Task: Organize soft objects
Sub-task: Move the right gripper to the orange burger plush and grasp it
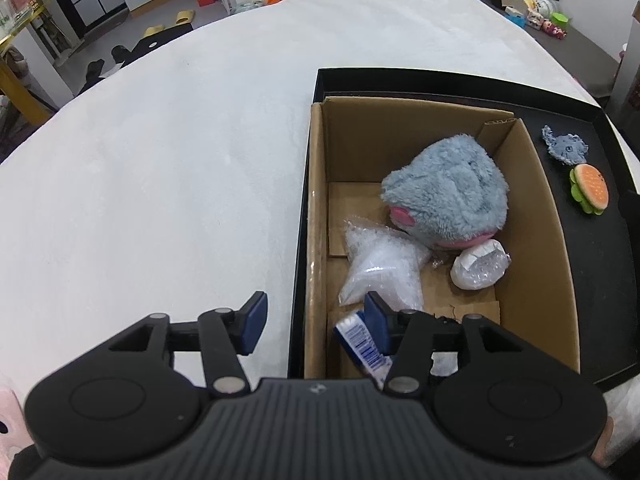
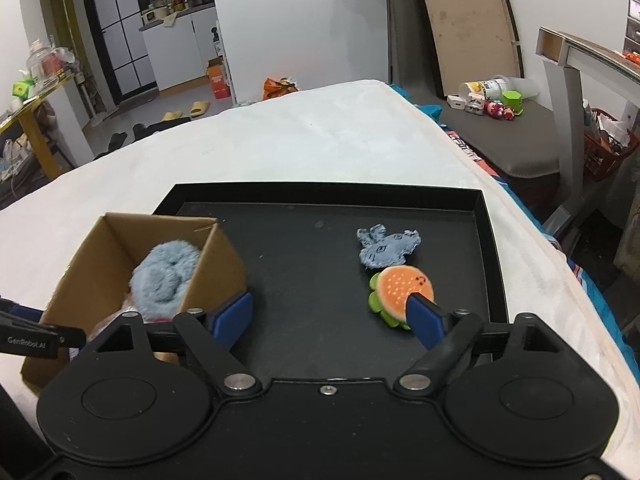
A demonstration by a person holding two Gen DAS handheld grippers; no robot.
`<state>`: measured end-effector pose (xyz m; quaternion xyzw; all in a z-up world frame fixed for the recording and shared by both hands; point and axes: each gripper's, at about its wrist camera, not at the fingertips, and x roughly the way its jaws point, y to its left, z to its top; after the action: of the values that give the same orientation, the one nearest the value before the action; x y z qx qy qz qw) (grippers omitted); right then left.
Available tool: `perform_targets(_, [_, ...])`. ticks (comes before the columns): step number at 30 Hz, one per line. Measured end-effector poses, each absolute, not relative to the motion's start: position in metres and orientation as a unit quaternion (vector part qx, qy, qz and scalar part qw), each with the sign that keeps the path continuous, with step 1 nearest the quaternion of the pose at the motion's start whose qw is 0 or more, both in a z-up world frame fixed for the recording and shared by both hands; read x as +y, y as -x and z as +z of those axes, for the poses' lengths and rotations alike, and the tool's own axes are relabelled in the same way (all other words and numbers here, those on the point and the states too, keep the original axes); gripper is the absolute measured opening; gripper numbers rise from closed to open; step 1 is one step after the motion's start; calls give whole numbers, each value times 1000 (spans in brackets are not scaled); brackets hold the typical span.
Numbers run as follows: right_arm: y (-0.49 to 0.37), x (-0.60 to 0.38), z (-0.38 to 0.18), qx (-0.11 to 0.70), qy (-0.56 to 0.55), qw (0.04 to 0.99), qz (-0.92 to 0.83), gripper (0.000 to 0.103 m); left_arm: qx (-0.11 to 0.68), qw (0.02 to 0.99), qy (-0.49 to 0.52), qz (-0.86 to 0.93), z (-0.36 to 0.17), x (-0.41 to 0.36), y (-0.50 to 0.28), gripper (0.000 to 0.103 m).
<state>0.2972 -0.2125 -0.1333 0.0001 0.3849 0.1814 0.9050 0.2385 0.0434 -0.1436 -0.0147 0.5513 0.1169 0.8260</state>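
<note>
A white bed cover (image 2: 320, 140) filled the middle of the room. Beyond its far edge, yellow slippers (image 2: 186, 111) lay on the grey floor, with an orange carton (image 2: 218, 77) and an orange bag (image 2: 280, 87) near them. Right of the cover, a grey bench (image 2: 520, 136) held a green cup (image 2: 512, 100) and small figures (image 2: 498, 110). Framed boards (image 2: 464, 32) leaned on the wall behind the bench.

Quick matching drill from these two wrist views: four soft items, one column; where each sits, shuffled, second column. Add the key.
Items
1. fluffy grey plush
2. burger toy
3. flat grey patch toy
4. clear plastic bag

Places
A. tray floor, nearer the far rim
B. in the box, back part
C. tray floor, at the right gripper's fingertip
D. in the box, beside the plush

Pairs: 1-B, 2-C, 3-A, 4-D
</note>
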Motion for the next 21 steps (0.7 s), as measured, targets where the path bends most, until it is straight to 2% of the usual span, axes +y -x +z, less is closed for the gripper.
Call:
perform_targets(10, [-311,-230,-165,388,-22,908,157,91,560,819,-4,128,-149,36,-254,64])
perform_targets(12, [-314,-234,-171,393,-35,906,152,91,562,817,-7,132,-150,36,-257,70])
perform_targets(21, [-327,-236,-186,392,-45,907,148,92,568,807,-35,158,-156,26,-265,86])
